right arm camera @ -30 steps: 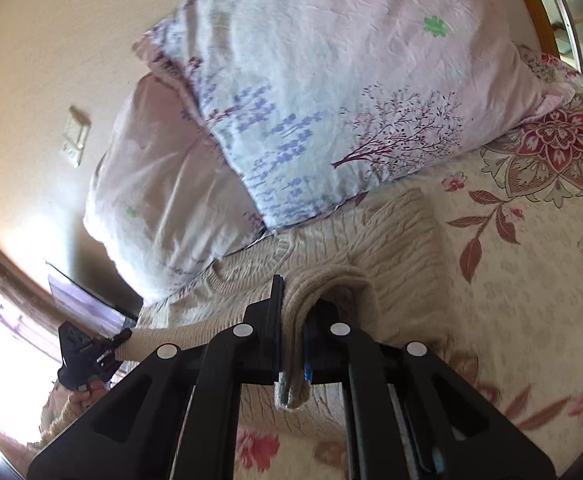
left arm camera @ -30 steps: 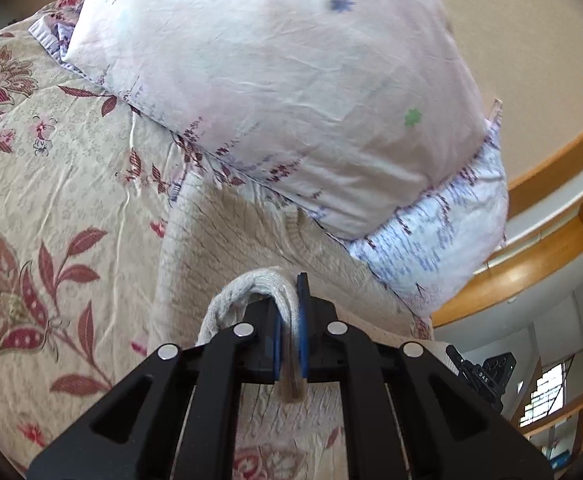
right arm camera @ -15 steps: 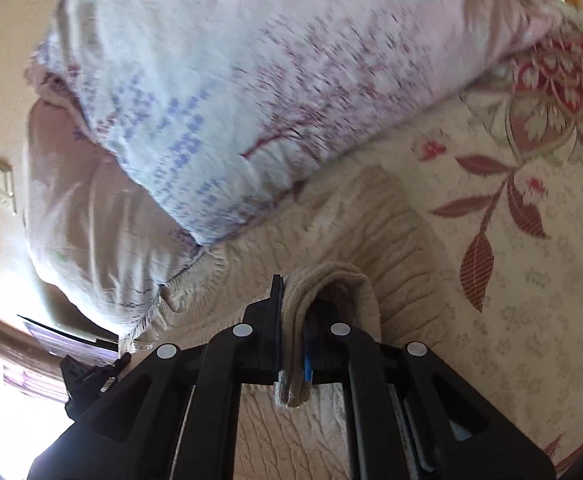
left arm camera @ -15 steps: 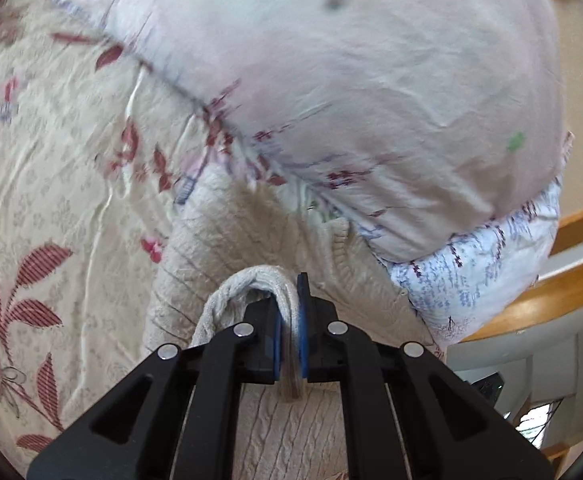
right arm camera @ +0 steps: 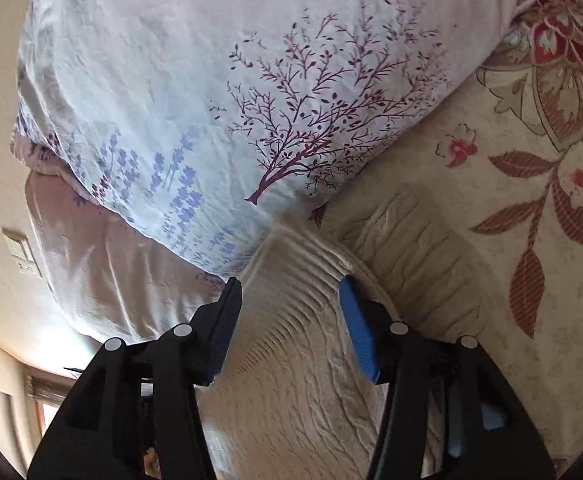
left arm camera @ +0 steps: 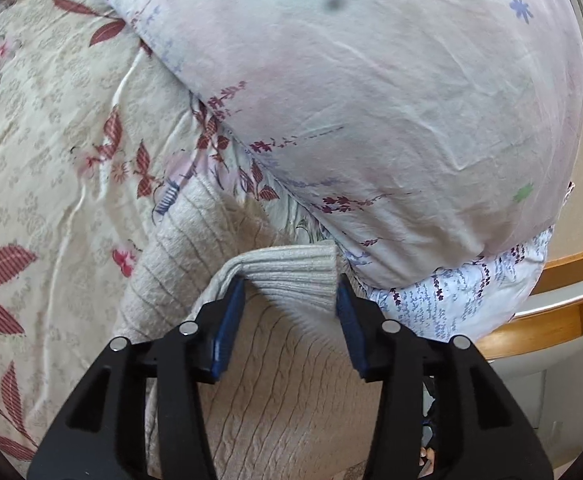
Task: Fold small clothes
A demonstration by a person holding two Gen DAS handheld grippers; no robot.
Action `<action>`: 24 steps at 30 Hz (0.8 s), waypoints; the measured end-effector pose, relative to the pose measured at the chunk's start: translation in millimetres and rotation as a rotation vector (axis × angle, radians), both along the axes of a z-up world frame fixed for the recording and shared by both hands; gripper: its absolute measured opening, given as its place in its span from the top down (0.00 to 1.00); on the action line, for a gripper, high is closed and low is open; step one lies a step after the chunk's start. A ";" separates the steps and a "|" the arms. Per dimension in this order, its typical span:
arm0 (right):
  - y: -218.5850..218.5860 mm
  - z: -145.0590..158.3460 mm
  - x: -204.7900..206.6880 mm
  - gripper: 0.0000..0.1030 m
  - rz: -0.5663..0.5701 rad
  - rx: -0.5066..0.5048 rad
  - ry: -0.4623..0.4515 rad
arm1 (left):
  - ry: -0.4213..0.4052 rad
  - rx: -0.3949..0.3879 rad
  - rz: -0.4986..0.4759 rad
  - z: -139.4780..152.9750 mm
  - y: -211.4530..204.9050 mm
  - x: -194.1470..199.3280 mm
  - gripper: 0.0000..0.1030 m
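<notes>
Between the left gripper's [left arm camera: 289, 312] opening jaws lay a ribbed hem of the sweater [left arm camera: 291, 392], no longer pinched. Same at the right gripper [right arm camera: 291, 316]: jaws opening, hem slack between them. Let go, seemingly, to leave the fold lying flat. Rested on the bedspread [left arm camera: 43, 184], butted against the pillows [left arm camera: 371, 100] at the head edge.
</notes>
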State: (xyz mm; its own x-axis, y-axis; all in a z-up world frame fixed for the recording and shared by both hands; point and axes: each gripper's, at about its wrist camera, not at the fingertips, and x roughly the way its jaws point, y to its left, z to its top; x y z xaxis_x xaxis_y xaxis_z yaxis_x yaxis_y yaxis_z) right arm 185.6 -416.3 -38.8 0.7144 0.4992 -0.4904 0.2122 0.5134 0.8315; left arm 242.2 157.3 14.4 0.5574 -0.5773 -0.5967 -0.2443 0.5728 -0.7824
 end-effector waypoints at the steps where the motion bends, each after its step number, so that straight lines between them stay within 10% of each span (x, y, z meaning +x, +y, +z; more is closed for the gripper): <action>1: 1.1 -0.2 0.9 0.49 0.003 -0.009 0.009 | 0.000 0.004 -0.001 0.1 -1.3 0.4 0.54; 13: 3.6 26.7 -64.8 0.53 0.106 -0.450 -0.018 | -0.087 0.472 -0.151 38.0 -7.9 -44.6 0.56; 24: 23.7 13.9 -90.0 0.63 0.159 -0.559 0.011 | -0.073 0.583 -0.269 15.9 -26.8 -81.1 0.71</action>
State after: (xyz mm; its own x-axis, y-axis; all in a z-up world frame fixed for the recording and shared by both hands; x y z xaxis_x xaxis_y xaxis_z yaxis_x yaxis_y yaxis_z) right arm 95.6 -392.6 -24.9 0.6450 0.2632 -0.7174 0.1037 0.9000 0.4234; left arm 161.1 130.5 30.2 0.4893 -0.2953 -0.8206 0.0088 0.9426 -0.3339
